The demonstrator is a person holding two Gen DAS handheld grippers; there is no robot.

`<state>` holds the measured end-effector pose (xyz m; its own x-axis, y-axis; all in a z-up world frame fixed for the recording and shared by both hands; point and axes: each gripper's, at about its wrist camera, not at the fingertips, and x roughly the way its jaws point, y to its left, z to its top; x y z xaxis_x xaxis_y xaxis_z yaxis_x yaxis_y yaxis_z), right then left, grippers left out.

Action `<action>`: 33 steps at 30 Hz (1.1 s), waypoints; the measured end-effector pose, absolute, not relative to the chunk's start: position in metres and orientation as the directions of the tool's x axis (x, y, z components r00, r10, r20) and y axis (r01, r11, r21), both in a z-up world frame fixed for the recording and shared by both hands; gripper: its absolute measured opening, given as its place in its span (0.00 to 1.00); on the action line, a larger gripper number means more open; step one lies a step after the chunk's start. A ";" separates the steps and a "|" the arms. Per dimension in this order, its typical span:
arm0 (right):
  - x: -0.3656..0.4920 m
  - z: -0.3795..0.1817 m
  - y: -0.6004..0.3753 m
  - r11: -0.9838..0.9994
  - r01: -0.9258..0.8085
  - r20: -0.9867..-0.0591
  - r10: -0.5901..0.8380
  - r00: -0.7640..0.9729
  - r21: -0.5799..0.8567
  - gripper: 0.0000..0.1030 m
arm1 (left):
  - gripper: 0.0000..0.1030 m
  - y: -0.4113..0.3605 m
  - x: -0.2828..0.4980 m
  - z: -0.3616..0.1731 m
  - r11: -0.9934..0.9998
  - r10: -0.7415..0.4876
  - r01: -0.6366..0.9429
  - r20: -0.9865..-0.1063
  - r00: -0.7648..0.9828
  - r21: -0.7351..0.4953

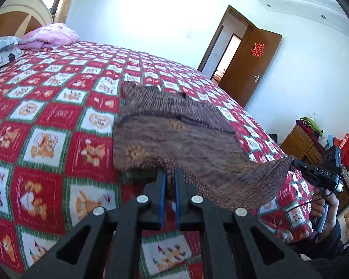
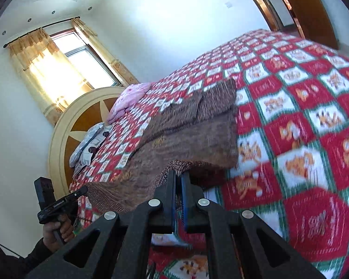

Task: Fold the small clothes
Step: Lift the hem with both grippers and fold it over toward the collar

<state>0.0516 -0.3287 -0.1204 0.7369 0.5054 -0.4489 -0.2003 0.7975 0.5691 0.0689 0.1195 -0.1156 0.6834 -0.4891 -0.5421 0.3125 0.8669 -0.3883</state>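
Observation:
A brown knitted sweater (image 1: 174, 130) lies on the bed, its near hem lifted off the cover. My left gripper (image 1: 170, 172) is shut on the left corner of that hem. My right gripper (image 2: 178, 175) is shut on the other corner of the sweater (image 2: 188, 134). The right gripper also shows in the left wrist view (image 1: 295, 162), pinching the hem at the far right. The left gripper shows in the right wrist view (image 2: 85, 189), holding the hem at the lower left. The hem hangs stretched between the two. The sleeves are folded in over the far part of the sweater.
The bed carries a red, white and green checked cover (image 1: 46, 121) with bear prints. A pink pillow (image 1: 51, 34) and grey bedding (image 1: 2, 46) lie by the headboard (image 2: 81, 121). An open brown door (image 1: 251, 65) and a wooden cabinet (image 1: 300, 144) stand to the right.

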 end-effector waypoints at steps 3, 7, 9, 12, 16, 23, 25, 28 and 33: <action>0.068 -0.113 -0.327 0.809 -0.199 -0.452 0.492 0.744 0.553 0.03 | 0.07 0.119 0.082 -0.112 0.862 -0.496 0.321 -0.524 0.692 -0.393; 0.091 -0.101 -0.329 0.822 -0.194 -0.453 0.473 0.756 0.536 0.03 | 0.06 0.120 0.102 -0.103 0.849 -0.510 0.325 -0.484 0.711 -0.416; 0.105 -0.095 -0.332 0.824 -0.189 -0.453 0.467 0.759 0.534 0.03 | 0.06 0.120 0.116 -0.098 0.847 -0.508 0.327 -0.460 0.728 -0.419; 0.128 -0.085 -0.336 0.836 -0.186 -0.455 0.452 0.768 0.517 0.03 | 0.06 0.121 0.135 -0.093 0.850 -0.498 0.319 -0.441 0.746 -0.420; 0.160 -0.073 -0.337 0.849 -0.183 -0.457 0.434 0.777 0.496 0.03 | 0.06 0.124 0.167 -0.089 0.850 -0.488 0.304 -0.427 0.761 -0.430; 0.218 -0.061 -0.333 0.864 -0.182 -0.456 0.414 0.787 0.470 0.03 | 0.06 0.120 0.215 -0.079 0.863 -0.462 0.288 -0.417 0.783 -0.415; 0.238 -0.059 -0.333 0.865 -0.176 -0.456 0.408 0.791 0.469 0.03 | 0.06 0.120 0.229 -0.078 0.866 -0.454 0.280 -0.416 0.788 -0.414; 0.261 -0.055 -0.333 0.868 -0.168 -0.455 0.399 0.796 0.466 0.03 | 0.06 0.119 0.248 -0.078 0.872 -0.443 0.272 -0.418 0.793 -0.407; 0.299 -0.056 -0.336 0.879 -0.144 -0.472 0.375 0.798 0.455 0.03 | 0.06 0.111 0.286 -0.079 0.878 -0.432 0.259 -0.432 0.791 -0.404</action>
